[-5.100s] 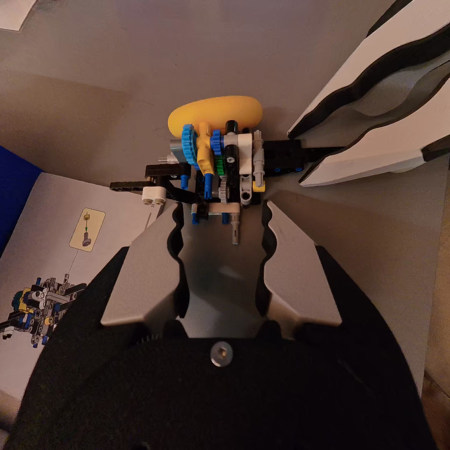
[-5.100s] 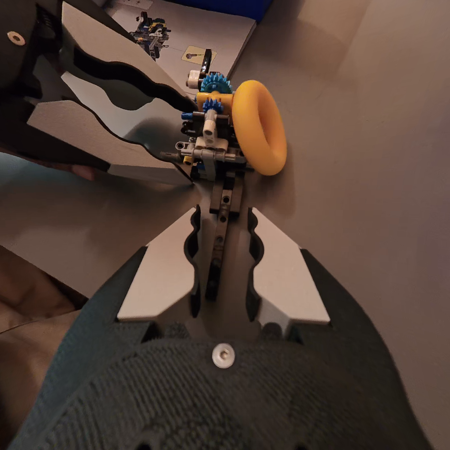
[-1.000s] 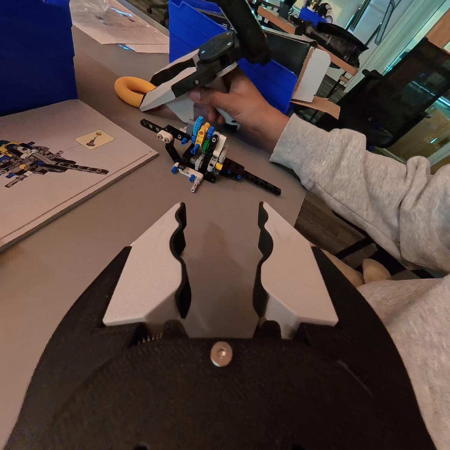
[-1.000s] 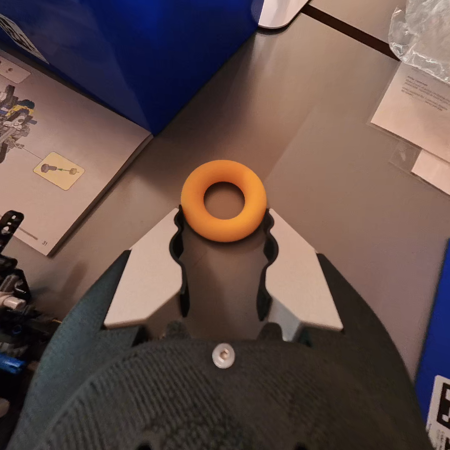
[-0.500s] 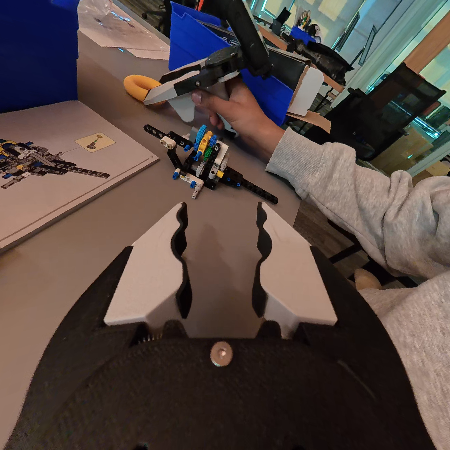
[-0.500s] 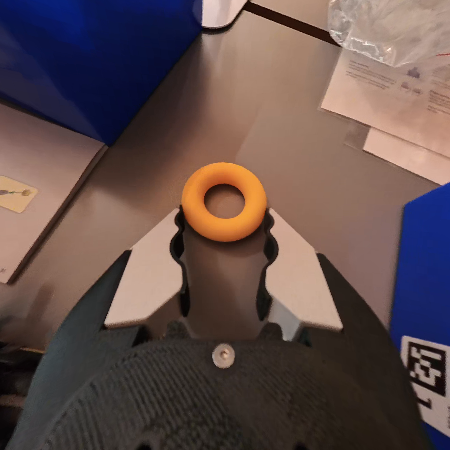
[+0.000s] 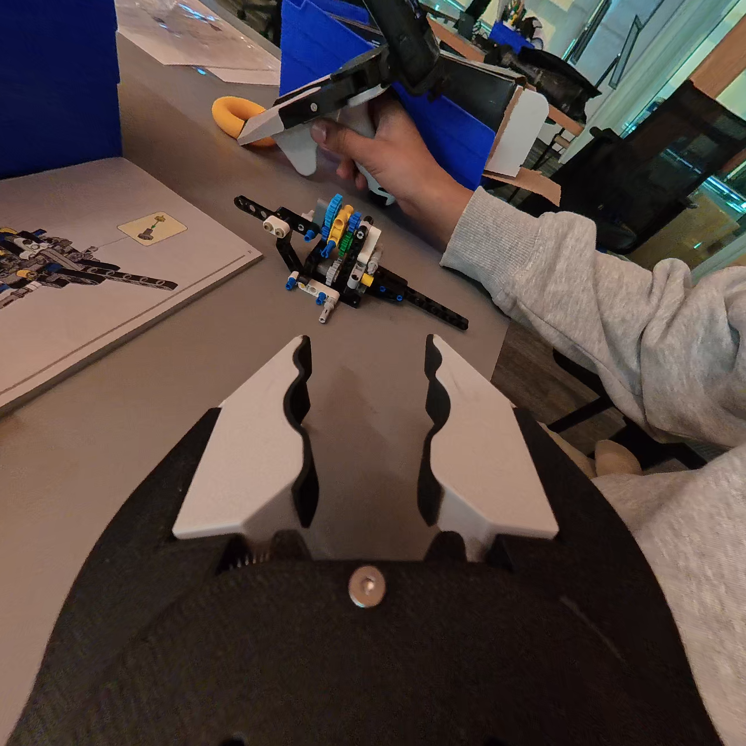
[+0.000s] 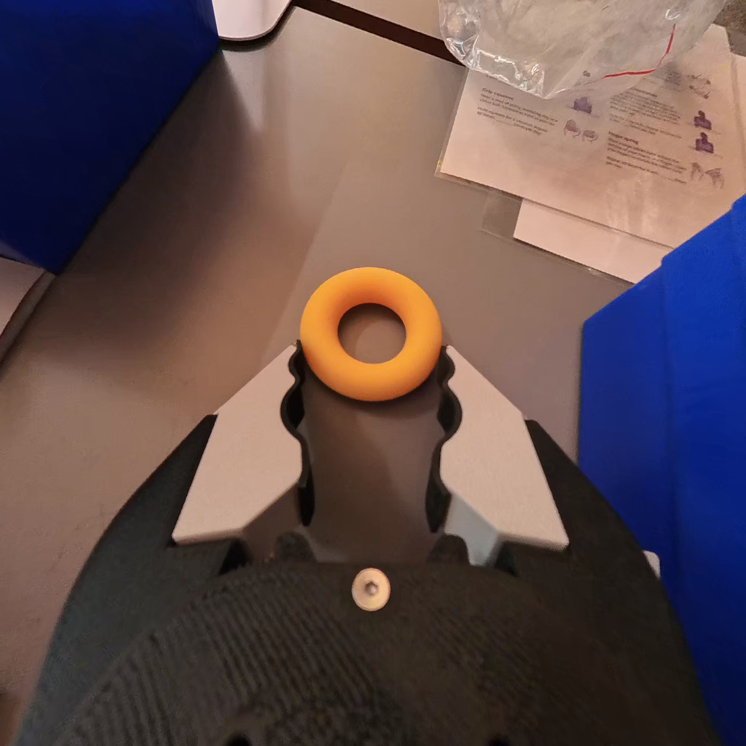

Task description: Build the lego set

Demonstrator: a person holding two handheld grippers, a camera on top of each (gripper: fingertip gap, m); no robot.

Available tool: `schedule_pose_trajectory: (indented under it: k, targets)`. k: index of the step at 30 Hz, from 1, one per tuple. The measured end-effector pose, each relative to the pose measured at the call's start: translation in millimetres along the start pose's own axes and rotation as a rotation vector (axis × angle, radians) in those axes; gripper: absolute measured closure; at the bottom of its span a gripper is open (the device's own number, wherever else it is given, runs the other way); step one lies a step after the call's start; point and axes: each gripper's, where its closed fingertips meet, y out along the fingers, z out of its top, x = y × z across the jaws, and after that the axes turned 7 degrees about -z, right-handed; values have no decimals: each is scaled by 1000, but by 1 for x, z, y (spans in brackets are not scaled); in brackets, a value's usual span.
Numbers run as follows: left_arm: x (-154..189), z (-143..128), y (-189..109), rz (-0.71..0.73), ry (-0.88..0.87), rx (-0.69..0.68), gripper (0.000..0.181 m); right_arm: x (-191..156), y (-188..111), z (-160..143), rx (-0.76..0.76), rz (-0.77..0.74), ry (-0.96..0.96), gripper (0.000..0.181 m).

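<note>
The lego model (image 7: 343,258) sits on the grey table (image 7: 161,383), a bit in front of the left gripper (image 7: 367,343) and not touching it. That gripper hangs low over the table with its two fingers spread wide and nothing between them. The model is a small bunch of blue, yellow, green and white gears and pins, with a long black beam (image 7: 428,306) sticking out toward the table's near edge on the right. The open instruction book (image 7: 101,282) lies just beside the model on its left, with a small strip of bare table between them. Farther back, a person's hand (image 7: 387,161) in a grey sleeve (image 7: 585,290) holds the right gripper (image 8: 370,347). Its tips sit on either side of an orange ring (image 8: 370,379) that lies flat on the table; the ring touches or nearly touches both tips, and I cannot tell if it is squeezed. The ring is well apart from the model. A big blue box (image 8: 80,121) stands to the left of the ring and another blue bin (image 8: 666,403) stands close on the right, so the bare table runs like a lane between them. Past the ring lie paper sheets (image 8: 565,161) and a clear plastic bag (image 8: 565,40).
</note>
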Motion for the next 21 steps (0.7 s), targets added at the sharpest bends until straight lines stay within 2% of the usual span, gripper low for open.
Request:
schedule_pose_trajectory:
  k: [5,10,14,17,21]
  targets:
    - [1,0,1,8,8,4,127,-3,-12,6,63,6,-16,111]
    - [0,-1,2,29,20,-5,127,-17,-55,7,145,33,-54,105]
    - [-3,-1,2,46,8,-8,127,-29,-102,-12,185,55,-17,106]
    - [-5,-1,2,55,3,-8,127,-44,-138,-33,227,137,79,111]
    - [-3,-3,4,76,36,-23,127,-56,-170,-60,221,163,111,112]
